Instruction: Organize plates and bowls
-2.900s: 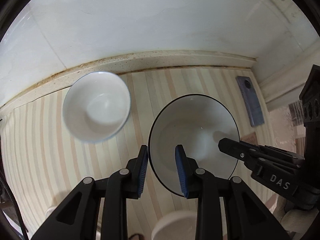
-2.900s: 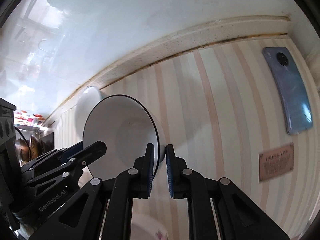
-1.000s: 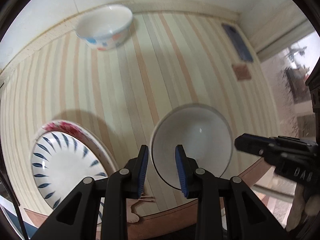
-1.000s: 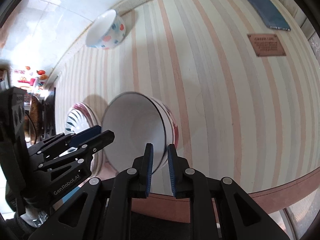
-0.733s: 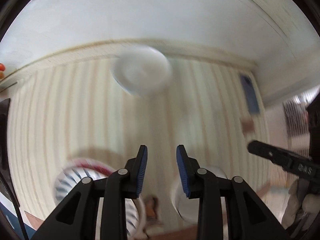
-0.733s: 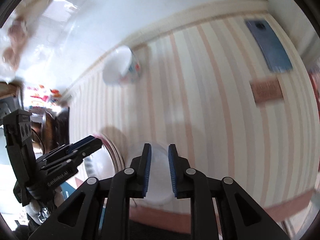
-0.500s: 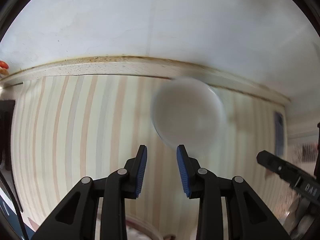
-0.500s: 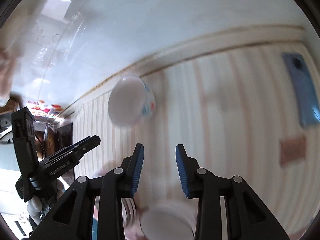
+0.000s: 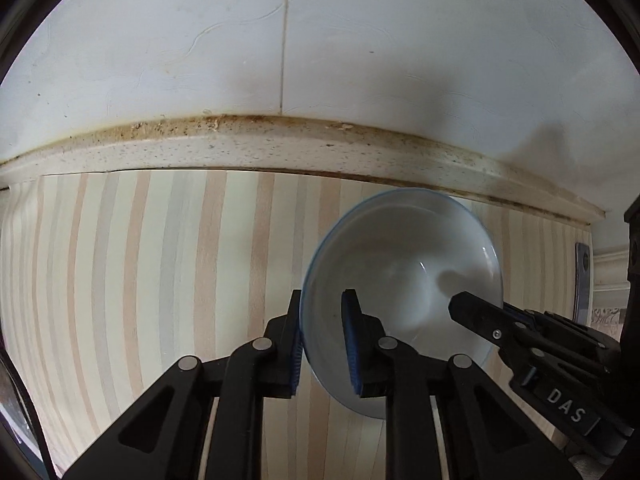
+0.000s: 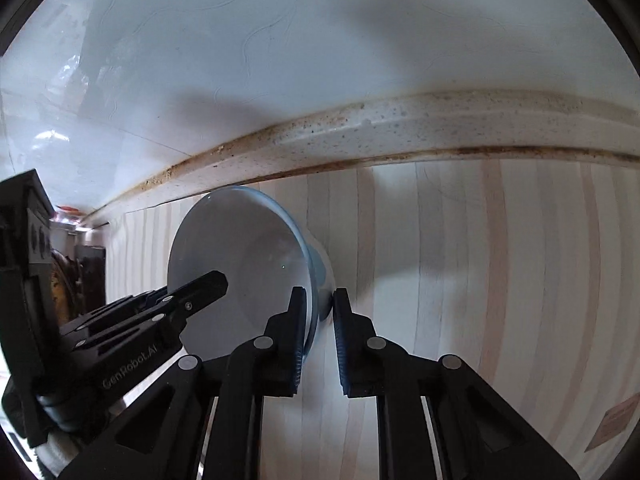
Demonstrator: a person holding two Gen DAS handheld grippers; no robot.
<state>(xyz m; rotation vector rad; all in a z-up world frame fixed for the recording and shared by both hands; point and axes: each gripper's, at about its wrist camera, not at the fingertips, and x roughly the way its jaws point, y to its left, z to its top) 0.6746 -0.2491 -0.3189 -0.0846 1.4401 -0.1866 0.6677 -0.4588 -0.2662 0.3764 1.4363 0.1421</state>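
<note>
White-glazed and slick, so keep left claw (image 9: 323, 320) clenched on bowl (image 9: 400, 264) rim, right claw (image 10: 320, 316) clenched opposite; lift level, evenly.

Shiny bowl, striped cloth, speckled stone edge

The bowl (image 9: 404, 276) looks like smooth, shiny white china with a thin blue rim, and a small bright spot of light sits inside it. The left gripper (image 9: 322, 340) and right gripper (image 10: 320, 344) are dull black plastic with round silver metal pins, and their pads (image 9: 352, 344) look like ridged blue rubber. The table cover (image 9: 140, 272) is smooth and striped, a bit glossy. The ledge (image 9: 248, 148) behind looks like speckled stone with brown grime. The wall (image 9: 360, 48) is smooth, shiny white tile
</note>
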